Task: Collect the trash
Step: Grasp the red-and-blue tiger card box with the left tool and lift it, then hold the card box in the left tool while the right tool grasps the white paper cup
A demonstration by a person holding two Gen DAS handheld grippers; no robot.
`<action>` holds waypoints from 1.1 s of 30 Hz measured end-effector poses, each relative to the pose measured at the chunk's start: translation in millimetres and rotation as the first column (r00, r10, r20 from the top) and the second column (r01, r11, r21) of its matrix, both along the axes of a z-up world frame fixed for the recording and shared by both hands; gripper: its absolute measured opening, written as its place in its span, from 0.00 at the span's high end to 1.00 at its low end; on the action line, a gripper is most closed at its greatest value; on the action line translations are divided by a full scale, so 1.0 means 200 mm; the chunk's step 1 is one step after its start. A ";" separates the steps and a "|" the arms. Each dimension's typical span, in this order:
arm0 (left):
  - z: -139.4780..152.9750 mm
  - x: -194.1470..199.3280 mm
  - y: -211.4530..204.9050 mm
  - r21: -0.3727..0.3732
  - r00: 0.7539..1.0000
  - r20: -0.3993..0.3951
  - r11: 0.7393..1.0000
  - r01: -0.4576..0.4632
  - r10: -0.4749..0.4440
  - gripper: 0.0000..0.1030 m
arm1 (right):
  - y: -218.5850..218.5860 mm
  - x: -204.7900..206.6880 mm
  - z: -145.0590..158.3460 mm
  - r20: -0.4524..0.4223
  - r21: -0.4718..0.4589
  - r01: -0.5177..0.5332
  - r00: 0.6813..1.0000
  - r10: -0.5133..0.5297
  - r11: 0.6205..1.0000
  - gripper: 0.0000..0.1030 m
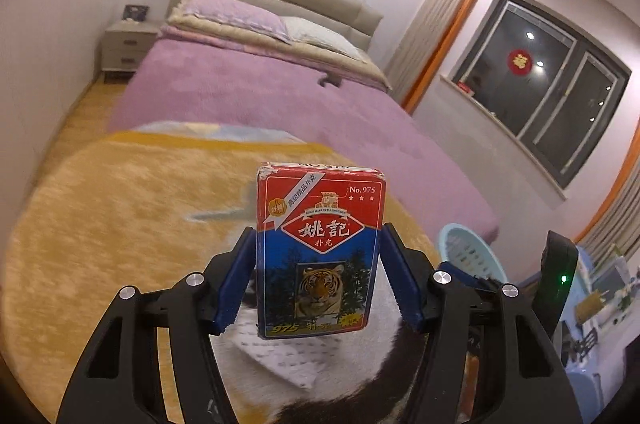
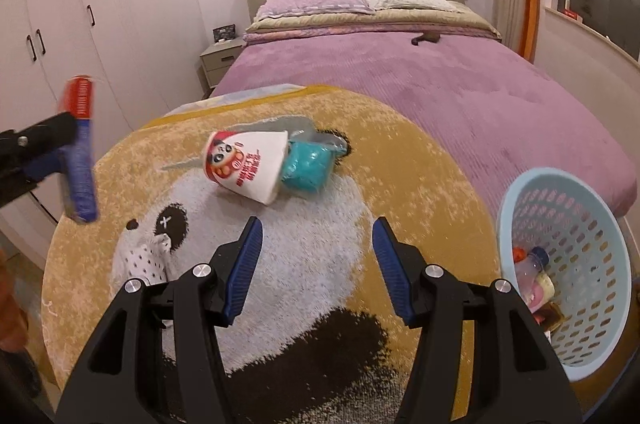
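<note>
While the left gripper clamped the playing-card box upright between its fingers above the rug, we held the right gripper spread empty near the basket.

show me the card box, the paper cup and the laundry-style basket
card box (image 1: 320,252), left wrist view, middle of its printed front face
paper cup (image 2: 248,166), right wrist view, its white side wall, lying on the rug
basket (image 2: 580,224), right wrist view, inner perforated wall
</note>
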State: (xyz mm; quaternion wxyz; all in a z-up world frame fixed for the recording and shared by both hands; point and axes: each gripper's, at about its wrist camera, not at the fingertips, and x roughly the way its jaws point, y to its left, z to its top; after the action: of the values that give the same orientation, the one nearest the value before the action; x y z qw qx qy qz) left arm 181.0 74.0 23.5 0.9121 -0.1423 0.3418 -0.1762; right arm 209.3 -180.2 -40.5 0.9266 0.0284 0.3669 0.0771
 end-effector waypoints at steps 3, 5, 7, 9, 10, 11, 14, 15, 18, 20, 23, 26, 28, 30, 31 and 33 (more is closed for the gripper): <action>0.01 -0.06 0.08 0.068 0.999 -0.011 0.997 -0.040 0.041 0.42 | 0.03 0.01 0.01 -0.001 0.003 -0.016 1.000 0.016 1.000 0.48; -0.02 -0.08 0.13 0.105 0.997 -0.030 0.992 -0.063 0.066 0.42 | 0.06 0.02 0.01 -0.003 0.004 -0.030 1.000 0.030 1.000 0.48; -0.09 -0.11 0.18 0.157 0.993 -0.059 0.983 -0.096 0.106 0.42 | 0.08 0.03 0.02 -0.002 0.001 -0.038 0.999 0.038 0.999 0.48; -0.17 -0.14 0.22 0.176 0.987 -0.086 0.977 -0.118 0.135 0.42 | 0.11 0.03 0.02 -0.001 0.007 -0.054 0.999 0.054 0.999 0.48; -0.21 -0.14 0.23 0.170 0.985 -0.110 0.979 -0.116 0.136 0.42 | 0.13 0.03 0.02 -0.003 0.012 -0.063 0.998 0.063 0.998 0.48; -0.26 -0.15 0.24 0.172 0.982 -0.133 0.979 -0.113 0.137 0.42 | 0.15 0.03 0.02 -0.007 0.015 -0.074 0.997 0.074 0.997 0.48; -0.34 -0.12 0.25 0.234 0.973 -0.150 0.962 -0.138 0.176 0.42 | 0.22 0.03 0.00 -0.012 0.003 -0.100 0.995 0.100 0.995 0.48; -0.35 -0.12 0.26 0.243 0.972 -0.149 0.960 -0.140 0.180 0.42 | 0.25 0.03 0.00 -0.011 -0.003 -0.106 0.994 0.106 0.994 0.48; -0.39 -0.09 0.25 0.254 0.972 -0.137 0.956 -0.150 0.189 0.41 | 0.28 0.06 0.02 -0.003 -0.025 -0.110 0.994 0.110 0.994 0.48; -0.43 -0.09 0.23 0.249 0.973 -0.125 0.956 -0.157 0.192 0.41 | 0.29 0.09 0.04 0.003 -0.033 -0.117 0.993 0.117 0.993 0.48; -0.49 -0.09 0.23 0.220 0.972 -0.127 0.961 -0.168 0.199 0.41 | 0.30 0.17 0.04 -0.031 -0.004 -0.130 0.991 0.130 0.991 0.45; -0.50 -0.12 0.26 0.182 0.973 -0.102 0.965 -0.187 0.208 0.42 | 0.29 0.27 0.01 -0.066 0.042 -0.114 0.991 0.117 0.993 0.36; -0.50 -0.12 0.26 0.166 0.973 -0.107 0.969 -0.184 0.203 0.42 | 0.31 0.33 -0.01 -0.075 0.064 -0.095 0.992 0.100 0.993 0.35; -0.50 -0.13 0.25 0.166 0.975 -0.104 0.970 -0.178 0.197 0.42 | 0.34 0.38 -0.03 -0.086 0.083 -0.090 0.992 0.097 0.992 0.35; -0.50 -0.13 0.25 0.166 0.977 -0.100 0.971 -0.173 0.191 0.42 | 0.36 0.41 -0.03 -0.088 0.081 -0.087 0.992 0.094 0.993 0.35; -0.51 -0.14 0.24 0.174 0.979 -0.096 0.971 -0.164 0.183 0.42 | 0.39 0.44 -0.05 -0.088 0.055 -0.067 0.994 0.071 0.996 0.28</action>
State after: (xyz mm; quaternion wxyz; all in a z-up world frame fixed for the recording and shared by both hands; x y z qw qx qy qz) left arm 153.9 121.4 -77.7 0.9122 -0.1053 0.3916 -0.0587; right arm 298.1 -101.8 -50.1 0.9049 0.0433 0.4070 0.1173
